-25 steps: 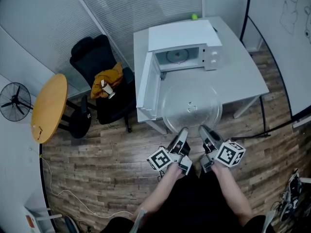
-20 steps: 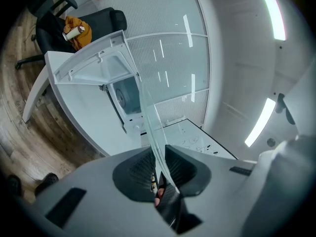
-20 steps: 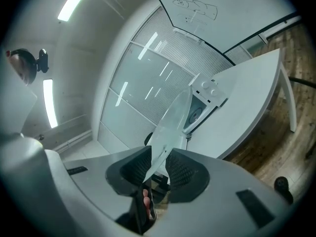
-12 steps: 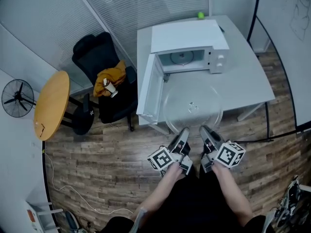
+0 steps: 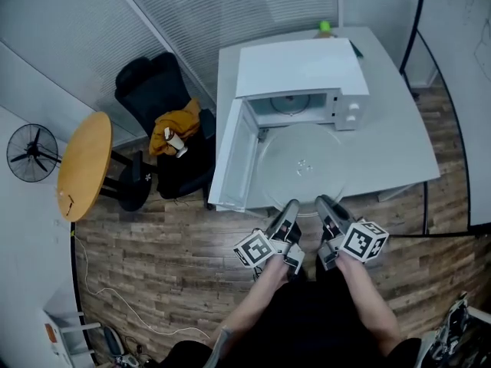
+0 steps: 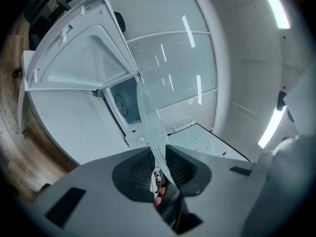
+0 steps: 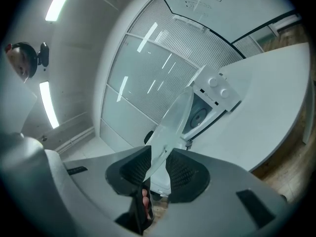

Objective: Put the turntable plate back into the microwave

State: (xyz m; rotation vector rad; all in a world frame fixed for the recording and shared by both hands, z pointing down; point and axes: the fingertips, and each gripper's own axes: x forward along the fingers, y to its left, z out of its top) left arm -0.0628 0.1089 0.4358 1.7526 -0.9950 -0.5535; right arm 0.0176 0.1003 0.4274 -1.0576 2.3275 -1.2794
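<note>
Glass turntable plate, clear and round with a small raised pattern at its centre, is held roughly level over the white surface, just in front of the open microwave. It is carried by its near rim alone. The left gripper and the right gripper sit side by side on that edge, and both gripper views show ribbed jaws clamped on the thin glass.

The plate is so transparent that the surface reads straight through it, with only the rim and faint glints marking its outline. The microwave door stands swung wide to the left, and the cavity shows a round fitting on its floor.

By its look the plate is stiff, fairly heavy, slick and breakable. Held at one edge, it probably levers hard against the pads. A firm pinch set well onto the rim, with the two grips spread apart, seems the safest hold.
</note>
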